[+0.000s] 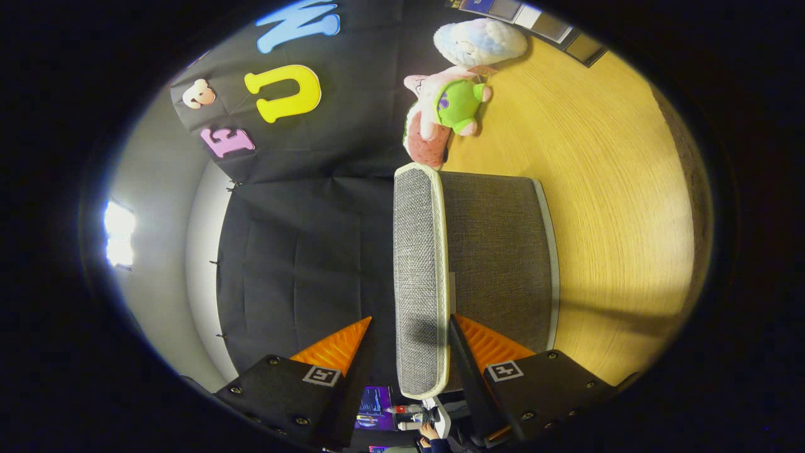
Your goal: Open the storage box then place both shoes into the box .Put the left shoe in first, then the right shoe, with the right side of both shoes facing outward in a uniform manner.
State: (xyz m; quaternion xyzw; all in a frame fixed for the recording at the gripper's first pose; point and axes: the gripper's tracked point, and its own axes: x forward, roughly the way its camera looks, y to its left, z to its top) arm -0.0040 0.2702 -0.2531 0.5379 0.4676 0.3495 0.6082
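Opening the grey woven-cloth storage box is the step in hand, judging by how things lie; its flat grey lid with pale cream piping runs right between the two orange ridged fingers of the tongs, while the box body sits beside one finger and stretches on ahead; the tongs are spread apart, with a finger on each side of the lid and a small gap at each, so nothing is pinched yet. To do it well, I think the fingers should press onto the lid's near edge, deep enough that the piping cannot slip out; then the lid should swing slowly away from the box, so the soft box does not tip or slide on the yellow wooden table. Beyond the box's far end lie a pink and green plush toy and a white fluffy plush toy; keep the lid away from them.
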